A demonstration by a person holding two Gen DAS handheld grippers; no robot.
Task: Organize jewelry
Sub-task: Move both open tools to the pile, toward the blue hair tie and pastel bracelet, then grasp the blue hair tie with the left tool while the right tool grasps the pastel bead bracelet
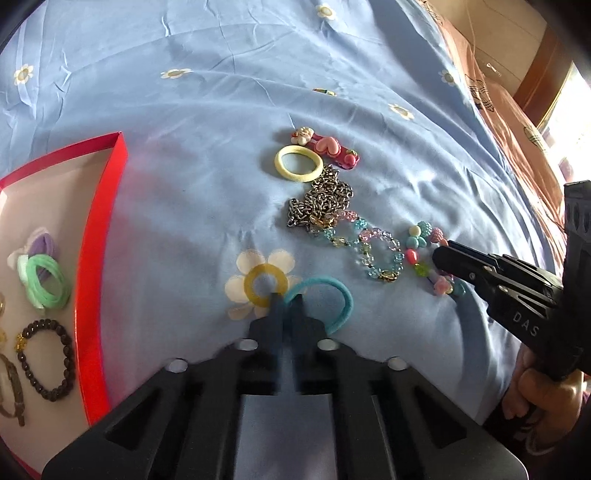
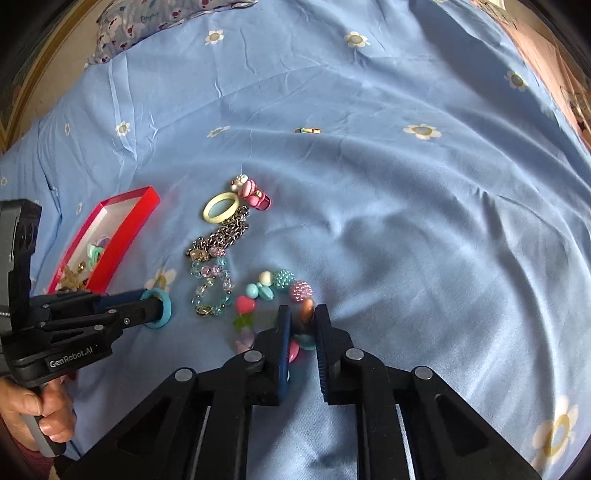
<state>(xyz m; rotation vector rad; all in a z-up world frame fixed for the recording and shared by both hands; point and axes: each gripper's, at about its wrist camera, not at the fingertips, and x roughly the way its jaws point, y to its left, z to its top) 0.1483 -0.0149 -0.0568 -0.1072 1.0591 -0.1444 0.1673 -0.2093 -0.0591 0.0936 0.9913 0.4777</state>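
My left gripper (image 1: 287, 300) is shut on a blue hair tie (image 1: 328, 295) lying on the blue bedsheet; it also shows in the right wrist view (image 2: 159, 308). My right gripper (image 2: 302, 314) has its jaws closed on the chunky colourful bead bracelet (image 2: 280, 291), with a brown bead between the fingers. The same bracelet shows in the left wrist view (image 1: 421, 243) under the right gripper (image 1: 441, 254). A crystal bead bracelet (image 1: 373, 251), a silver chain (image 1: 325, 199), a yellow hair tie (image 1: 299, 164) and a pink hair clip (image 1: 328, 146) lie in a row.
A red box (image 1: 96, 229) at the left holds green hair ties (image 1: 46, 280), a dark bead bracelet (image 1: 48, 358) and other pieces. A small item (image 2: 307, 130) lies farther off on the sheet. A pillow (image 2: 155, 18) lies at the far edge.
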